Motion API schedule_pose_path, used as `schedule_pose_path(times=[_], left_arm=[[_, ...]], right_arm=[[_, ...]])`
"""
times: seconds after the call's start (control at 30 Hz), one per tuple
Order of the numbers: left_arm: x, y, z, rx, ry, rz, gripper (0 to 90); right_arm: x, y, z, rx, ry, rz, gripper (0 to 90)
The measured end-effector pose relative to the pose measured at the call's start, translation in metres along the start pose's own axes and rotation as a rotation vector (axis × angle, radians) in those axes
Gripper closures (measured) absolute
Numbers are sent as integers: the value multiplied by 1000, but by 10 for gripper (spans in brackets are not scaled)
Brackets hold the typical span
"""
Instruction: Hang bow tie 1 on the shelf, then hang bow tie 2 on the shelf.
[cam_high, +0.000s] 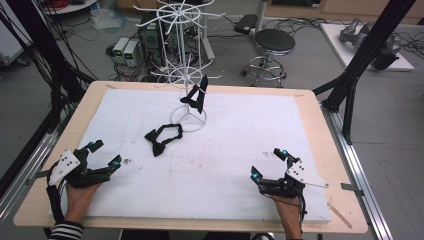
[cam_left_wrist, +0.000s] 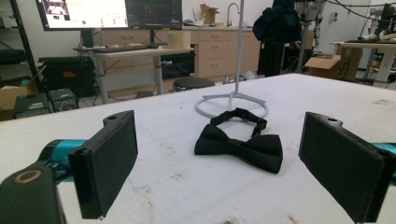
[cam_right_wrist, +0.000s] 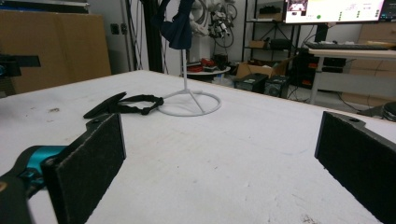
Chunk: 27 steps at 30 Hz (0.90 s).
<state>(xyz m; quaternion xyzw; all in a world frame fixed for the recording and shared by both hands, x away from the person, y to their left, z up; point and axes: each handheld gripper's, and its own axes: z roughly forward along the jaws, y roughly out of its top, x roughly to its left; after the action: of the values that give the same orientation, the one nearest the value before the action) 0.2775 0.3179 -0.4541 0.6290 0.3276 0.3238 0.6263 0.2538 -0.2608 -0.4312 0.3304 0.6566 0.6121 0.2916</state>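
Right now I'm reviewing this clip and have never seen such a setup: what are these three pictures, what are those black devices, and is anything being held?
No robot arm here: a person holds a two-jaw gripper in each hand. The high view looks down on the table, with the left gripper and right gripper resting near its front edge. The other two pictures come from cameras riding on each gripper, looking out between its own black padded jaws. On the white sheet lie a black bow tie and the ring base of a white wire rack. A second dark bow tie hangs on that rack. Both grippers stand open and hold nothing.
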Motion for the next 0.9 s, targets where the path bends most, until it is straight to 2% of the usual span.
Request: schedule_pose_path(times=[0.07,0.13,0.37,0.63,0.8,0.9], left_arm=[[0,0,0,0,0,-2,121],[0,0,0,2,0,-1,121],[2,3,2,21,-8,-8,121],[5,28,7,43,-17,13,121],[7,45,13,93,-39,22,121],[11,52,20,159,-67,31,121]], right_arm=[[-1,0,0,2,-1,-20,10],[0,-1,-1,3,-1,-4,10],[-2,-3,-2,1,-14,-5,10],[-2,-7,-1,12,-13,-7,10],[-3,-8,-2,6,-12,-7,10],[-3,-9,-3,4,-11,-4,10]])
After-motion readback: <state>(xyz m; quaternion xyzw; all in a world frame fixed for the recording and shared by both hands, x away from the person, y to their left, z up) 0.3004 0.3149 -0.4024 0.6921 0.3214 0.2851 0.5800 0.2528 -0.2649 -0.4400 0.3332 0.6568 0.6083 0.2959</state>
